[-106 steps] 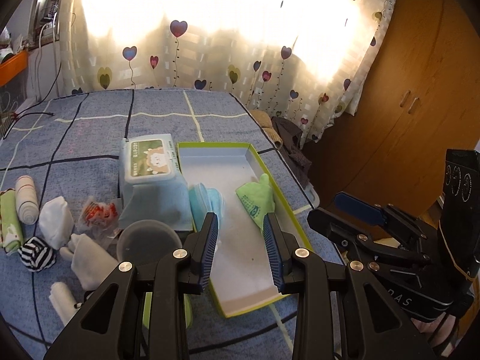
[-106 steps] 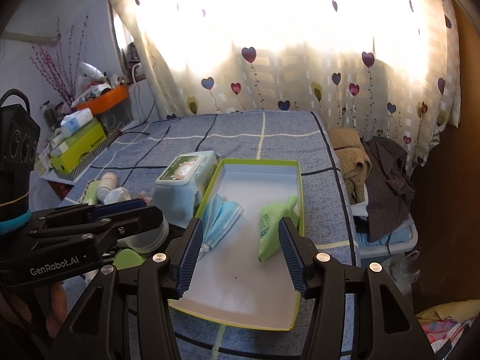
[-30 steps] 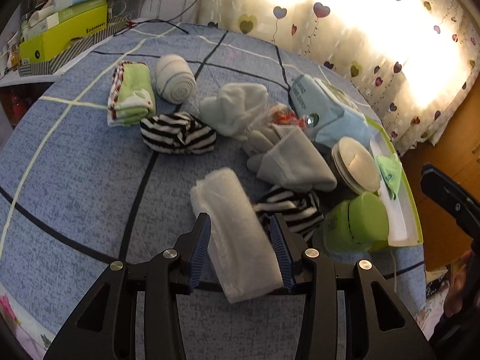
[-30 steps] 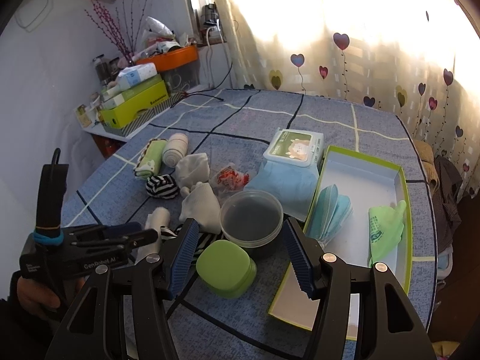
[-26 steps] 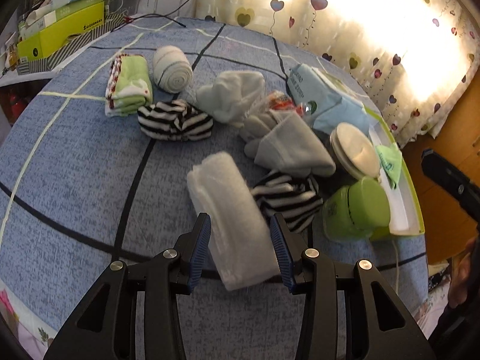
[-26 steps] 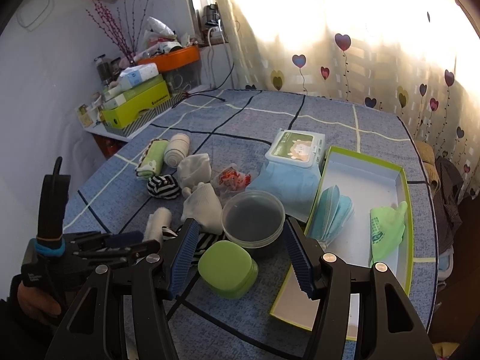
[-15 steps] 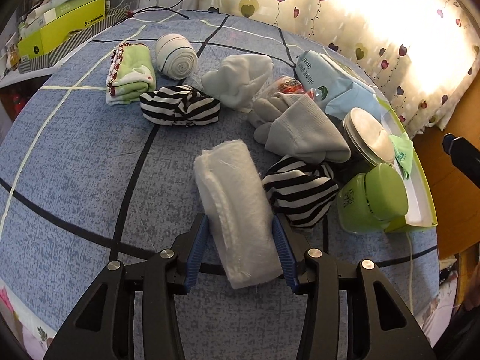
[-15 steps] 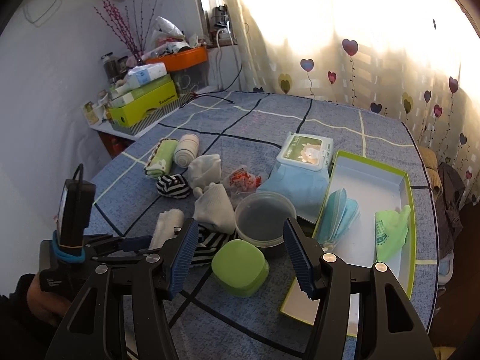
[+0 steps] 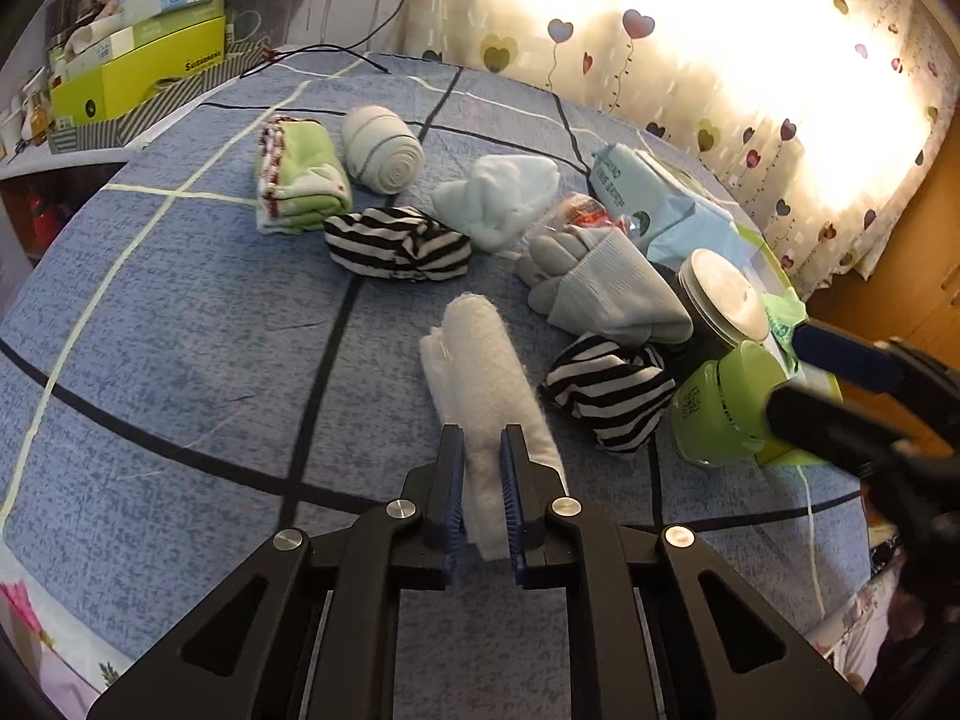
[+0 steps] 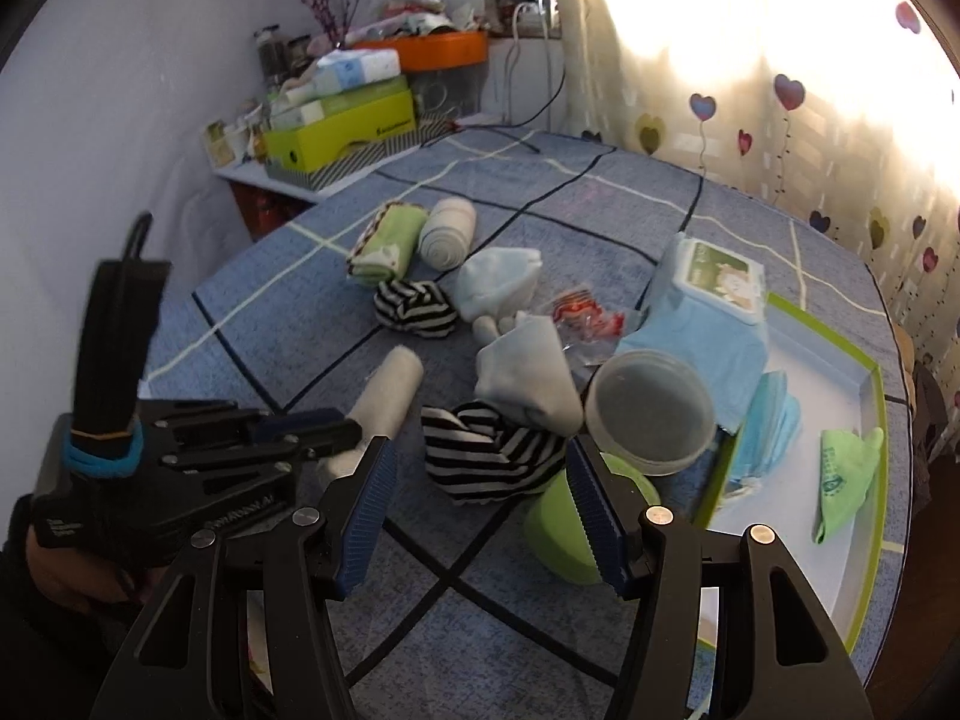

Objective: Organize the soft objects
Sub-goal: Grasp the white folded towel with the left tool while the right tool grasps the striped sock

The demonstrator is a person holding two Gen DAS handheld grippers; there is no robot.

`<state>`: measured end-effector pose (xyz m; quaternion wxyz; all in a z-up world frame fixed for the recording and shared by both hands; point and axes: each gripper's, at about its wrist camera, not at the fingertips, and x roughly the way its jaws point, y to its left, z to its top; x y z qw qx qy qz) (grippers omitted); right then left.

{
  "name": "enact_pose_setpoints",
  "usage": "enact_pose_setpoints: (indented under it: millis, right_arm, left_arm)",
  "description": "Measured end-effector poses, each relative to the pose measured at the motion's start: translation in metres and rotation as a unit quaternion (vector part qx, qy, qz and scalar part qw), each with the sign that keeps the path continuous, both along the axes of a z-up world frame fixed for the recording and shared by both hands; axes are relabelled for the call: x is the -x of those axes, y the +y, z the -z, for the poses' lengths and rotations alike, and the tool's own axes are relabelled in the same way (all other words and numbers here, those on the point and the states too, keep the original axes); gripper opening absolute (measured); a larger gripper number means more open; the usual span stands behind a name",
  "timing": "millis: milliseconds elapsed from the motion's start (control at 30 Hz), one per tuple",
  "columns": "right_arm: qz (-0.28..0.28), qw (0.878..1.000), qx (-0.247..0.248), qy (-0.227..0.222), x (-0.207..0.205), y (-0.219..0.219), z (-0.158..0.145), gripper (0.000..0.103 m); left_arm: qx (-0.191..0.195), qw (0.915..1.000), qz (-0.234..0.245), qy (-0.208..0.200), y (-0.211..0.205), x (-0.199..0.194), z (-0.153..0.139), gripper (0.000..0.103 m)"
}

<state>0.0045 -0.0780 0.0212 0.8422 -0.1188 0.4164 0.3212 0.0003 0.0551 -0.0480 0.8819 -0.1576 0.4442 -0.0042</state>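
Left wrist view: your left gripper [image 9: 482, 462] has its jaws clamped on the white rolled towel [image 9: 486, 372], lying on the blue bed cover [image 9: 180, 330] at 6 o'clock from the nearer striped sock bundle [image 9: 609, 387]. Your right gripper [image 10: 480, 498] holds its jaws wide, gripping nothing, above that bundle, the green tray [image 10: 864, 420] at 3 o'clock.

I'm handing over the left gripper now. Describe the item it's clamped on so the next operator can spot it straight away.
On the blue checked bedspread, look at the near end of the pile of soft items, beside a black-and-white striped bundle. The left gripper is shut on the white rolled towel: long, fluffy, plain white, the only unpatterned roll lying alone.
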Motion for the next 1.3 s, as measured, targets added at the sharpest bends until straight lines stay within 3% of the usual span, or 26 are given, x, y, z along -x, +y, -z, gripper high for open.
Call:
enact_pose_setpoints:
  millis: [500, 700, 767, 800, 833, 867, 1067, 1300]
  right_arm:
    - [-0.062, 0.988, 0.143, -0.002, -0.014, 0.054, 0.041, 0.057]
    - [-0.071, 0.981, 0.18, -0.003, -0.021, 0.064, 0.054, 0.041]
    - [-0.074, 0.979, 0.189, -0.002, -0.023, 0.067, 0.059, 0.031]
    - [-0.077, 0.979, 0.191, 0.0, -0.023, 0.068, 0.061, 0.026]
    - [-0.079, 0.979, 0.189, 0.002, -0.024, 0.068, 0.063, 0.013]
    - [-0.08, 0.979, 0.186, 0.002, -0.023, 0.069, 0.063, 0.01]
    - [-0.063, 0.992, 0.111, -0.019, -0.019, 0.052, 0.031, 0.007]
    - [-0.042, 0.997, 0.06, -0.037, -0.011, 0.032, 0.002, 0.007]
  left_arm:
    - [0.063, 0.998, 0.011, -0.001, 0.01, -0.002, 0.01, 0.014]
    - [0.081, 0.9966, 0.014, 0.002, 0.015, -0.003, 0.014, 0.021]
    - [0.081, 0.9966, 0.013, 0.004, 0.015, -0.004, 0.014, 0.031]
    - [0.081, 0.9966, 0.011, 0.005, 0.016, -0.005, 0.015, 0.033]
    - [0.086, 0.9963, 0.01, 0.008, 0.017, -0.006, 0.016, 0.036]
    - [0.09, 0.9958, 0.01, 0.01, 0.018, -0.006, 0.018, 0.038]
    - [0.103, 0.9944, 0.012, 0.017, 0.014, -0.013, 0.019, 0.039]
    - [0.083, 0.9959, 0.011, 0.032, -0.005, -0.028, 0.018, 0.039]
